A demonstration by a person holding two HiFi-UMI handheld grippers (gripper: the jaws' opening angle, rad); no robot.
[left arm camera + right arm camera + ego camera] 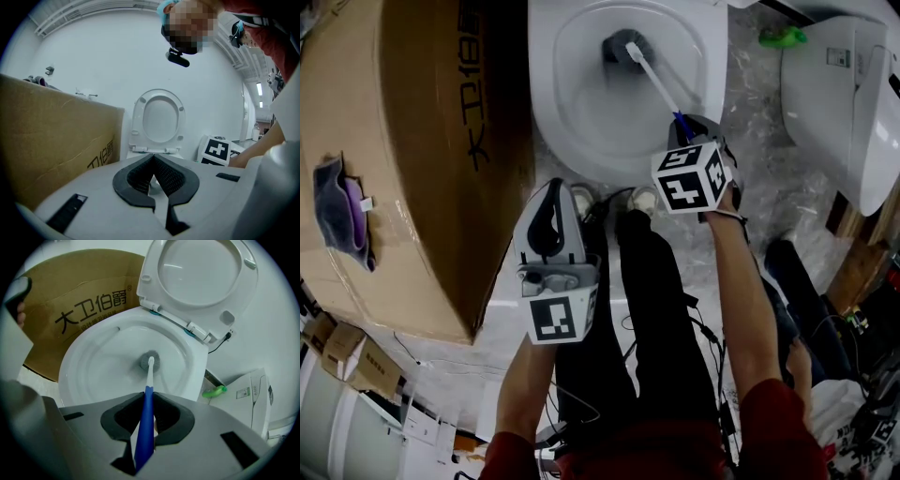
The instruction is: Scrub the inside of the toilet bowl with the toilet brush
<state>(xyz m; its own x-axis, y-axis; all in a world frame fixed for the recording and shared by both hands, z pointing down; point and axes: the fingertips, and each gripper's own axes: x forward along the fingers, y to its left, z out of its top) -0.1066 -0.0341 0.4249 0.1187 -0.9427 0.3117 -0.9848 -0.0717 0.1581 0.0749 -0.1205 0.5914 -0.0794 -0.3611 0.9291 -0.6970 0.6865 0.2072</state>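
The white toilet bowl [581,103] [93,366] stands open, its seat and lid [201,282] [158,117] raised. A toilet brush with a blue-and-white handle [656,86] [148,399] reaches down into it, the grey bristle head [621,45] [150,360] sitting at the bottom near the drain. My right gripper [686,131] [146,420] is shut on the blue end of the handle, just over the bowl's front rim. My left gripper [555,202] [152,180] hangs in front of the bowl, jaws together, holding nothing.
A big cardboard box [412,159] [79,310] stands at the bowl's left, a purple cloth [339,211] on top. A green object [783,37] [214,391] lies on plastic sheeting at the right, beside another white fixture [844,103]. The person's legs [647,309] stand below.
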